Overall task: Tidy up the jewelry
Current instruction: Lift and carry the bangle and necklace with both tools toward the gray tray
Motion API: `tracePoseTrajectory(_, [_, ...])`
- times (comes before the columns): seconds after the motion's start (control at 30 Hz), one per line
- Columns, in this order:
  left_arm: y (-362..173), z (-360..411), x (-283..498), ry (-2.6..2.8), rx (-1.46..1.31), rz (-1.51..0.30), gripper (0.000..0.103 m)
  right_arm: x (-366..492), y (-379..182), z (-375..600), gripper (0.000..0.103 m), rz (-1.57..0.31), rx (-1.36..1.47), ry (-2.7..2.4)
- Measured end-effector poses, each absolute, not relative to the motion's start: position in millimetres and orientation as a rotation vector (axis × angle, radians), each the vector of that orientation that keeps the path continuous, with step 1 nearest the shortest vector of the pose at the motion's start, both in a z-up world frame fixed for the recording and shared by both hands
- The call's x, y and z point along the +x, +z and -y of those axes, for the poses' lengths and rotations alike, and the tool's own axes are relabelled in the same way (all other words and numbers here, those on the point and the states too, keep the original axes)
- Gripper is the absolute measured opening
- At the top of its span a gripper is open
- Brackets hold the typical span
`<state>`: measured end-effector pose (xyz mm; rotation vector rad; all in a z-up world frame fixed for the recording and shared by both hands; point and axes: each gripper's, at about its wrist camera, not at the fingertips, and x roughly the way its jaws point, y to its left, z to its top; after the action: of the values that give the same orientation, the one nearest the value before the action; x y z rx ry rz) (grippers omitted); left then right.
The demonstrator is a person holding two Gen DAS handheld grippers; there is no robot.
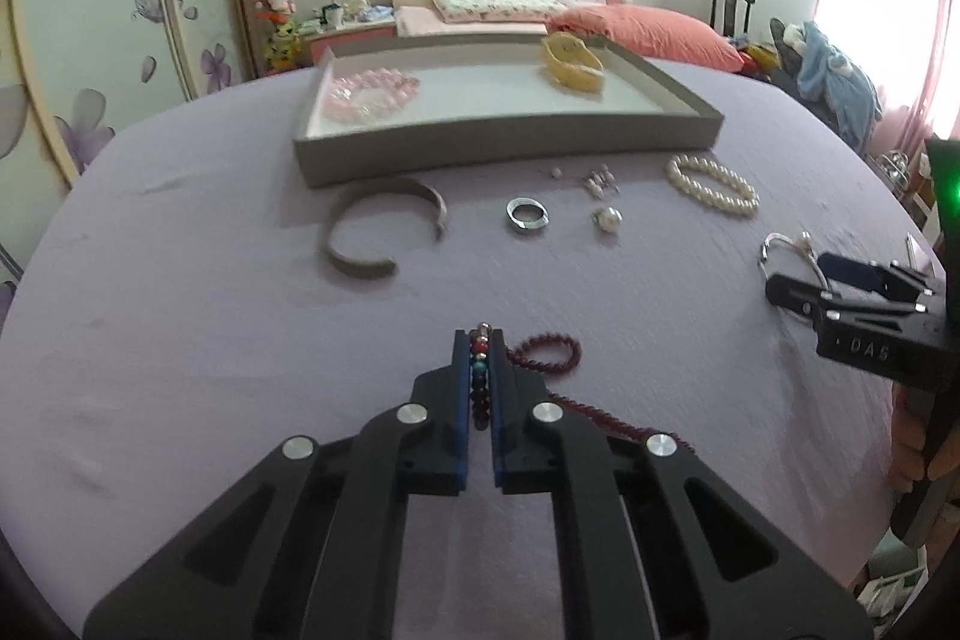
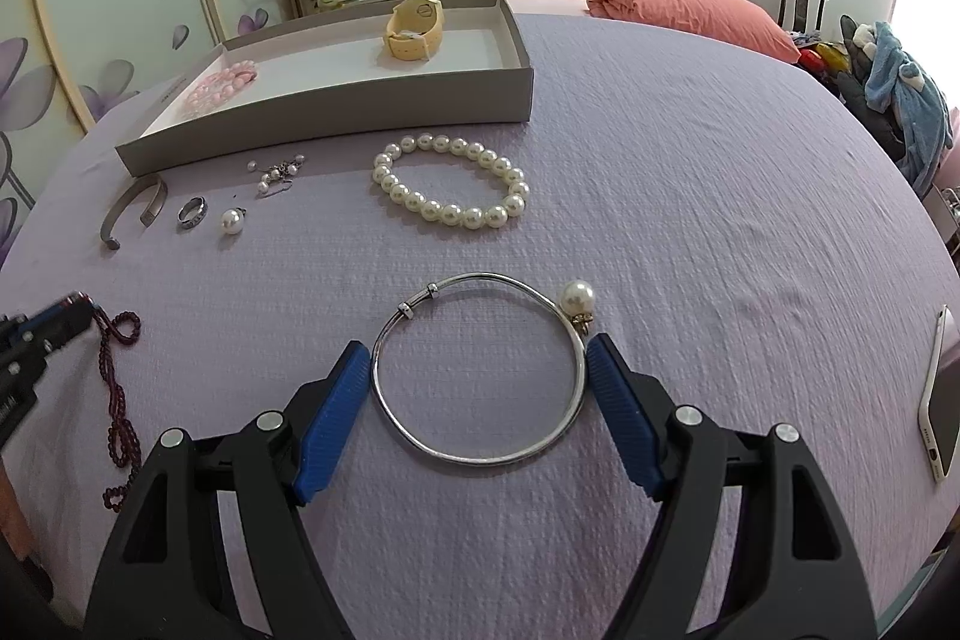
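Bed (image 2: pixel 690 220): jewelry lies spread on it, ready for sorting.
Tray (image 1: pixel 510 145): parked at the far edge, pink beads (image 1: pixel 372 94) and a yellow watch (image 1: pixel 573 64) already inside.
Right gripper (image 2: pixel 477 388): jaws spread, straddling the silver bangle (image 2: pixel 480 454), sizing up a grab.
Left gripper (image 1: pixel 480 370): jaws pressed together, pinching a multicoloured bead bracelet (image 1: pixel 480 370), probably tray-bound.

left tongs (image 1: pixel 480 334) clamped on multicoloured bead bracelet (image 1: pixel 479 376), grey tray (image 1: pixel 510 142) beyond
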<state>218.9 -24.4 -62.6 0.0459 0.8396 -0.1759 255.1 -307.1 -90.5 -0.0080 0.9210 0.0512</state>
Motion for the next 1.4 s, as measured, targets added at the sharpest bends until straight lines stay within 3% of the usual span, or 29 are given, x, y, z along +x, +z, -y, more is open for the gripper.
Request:
tracePoseTrajectory(0.87, [-1.0,-9.9,209.1,-0.148,-0.049,-0.653,0.006,243.8,-81.8,303.4,0.073,-0.887,-0.009,0.102])
tracePoseTrajectory(1.4, [39.7,-13.1,182.7,-0.172,-0.065,-0.512,0.006,220.4,-32.1,289.1,0.073,-0.689,-0.036,0.126])
